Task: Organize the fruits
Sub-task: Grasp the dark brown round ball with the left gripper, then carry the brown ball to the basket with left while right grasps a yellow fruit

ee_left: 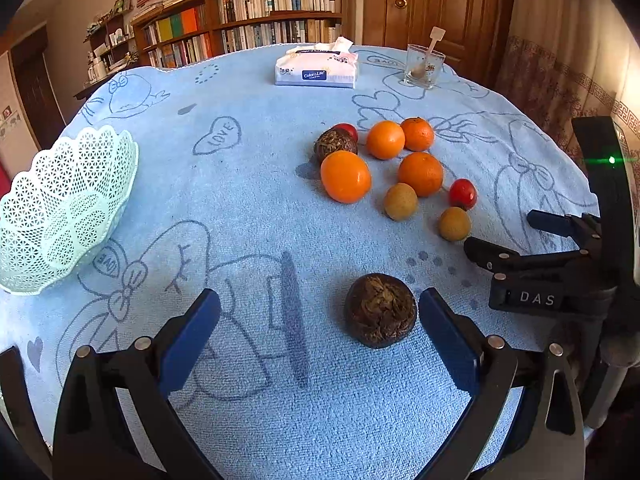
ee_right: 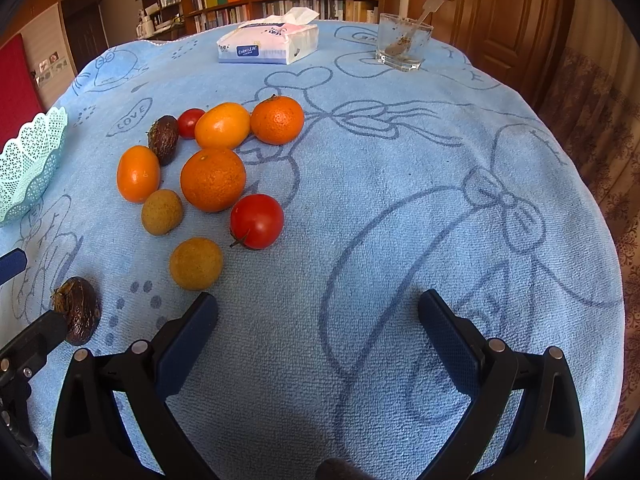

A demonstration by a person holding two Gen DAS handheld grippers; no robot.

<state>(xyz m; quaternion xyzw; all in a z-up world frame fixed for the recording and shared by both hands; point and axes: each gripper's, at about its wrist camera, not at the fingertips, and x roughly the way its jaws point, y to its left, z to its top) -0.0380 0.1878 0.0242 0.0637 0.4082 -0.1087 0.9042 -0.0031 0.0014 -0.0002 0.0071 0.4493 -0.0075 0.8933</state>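
Left wrist: left tongs [ee_left: 319, 320] spread, dark fruit [ee_left: 380, 310] inside right finger.

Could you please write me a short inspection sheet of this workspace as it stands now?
Surface: round table under a light blue cartoon-print towel.
Job's things: mint lattice basket, no fruit seen in it; four oranges, two tomatoes, two tan round fruits and a dark brown fruit clustered on the towel; a second dark brown fruit lies apart.
Clutter: tissue pack; glass with a spoon.
Tongs: left tongs open around the lone dark fruit; right tongs open over bare towel.
Cables: nothing seen.
Surroundings: bookshelves, wooden door.
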